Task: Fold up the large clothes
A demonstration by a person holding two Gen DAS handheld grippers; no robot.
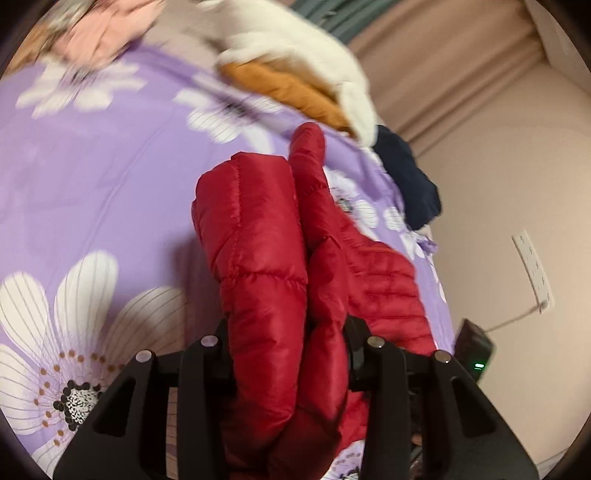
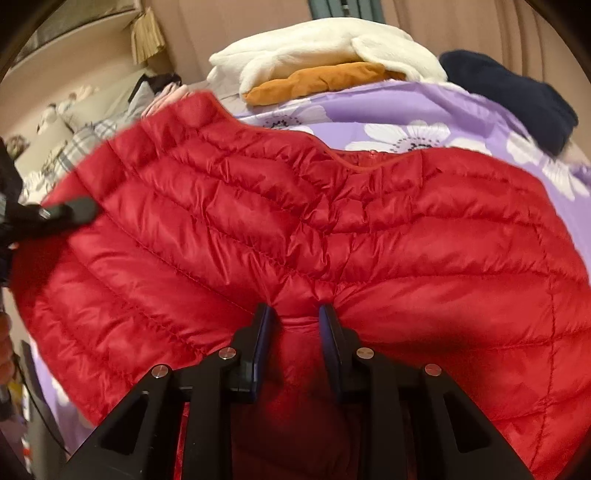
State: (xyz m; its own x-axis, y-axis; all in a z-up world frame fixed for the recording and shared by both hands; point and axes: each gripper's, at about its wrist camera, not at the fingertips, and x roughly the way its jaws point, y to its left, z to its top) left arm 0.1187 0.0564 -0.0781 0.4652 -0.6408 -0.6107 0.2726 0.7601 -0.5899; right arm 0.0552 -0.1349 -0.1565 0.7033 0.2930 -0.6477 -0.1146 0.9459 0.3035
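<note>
while both grippers, left [image 1: 291, 332] and right [image 2: 295, 314], pinched the red jacket [image 2: 295, 229], the fold had begun; next, i judged, they should carry it over evenly.

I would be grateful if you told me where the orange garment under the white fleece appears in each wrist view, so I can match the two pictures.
Left wrist view: the orange garment lies upper centre-right, blurred, beneath the white fleece, beyond the red jacket.
Right wrist view: it sits top centre, under the fleece.
Shared landmark: the navy garment, just right of the pile in both.
</note>
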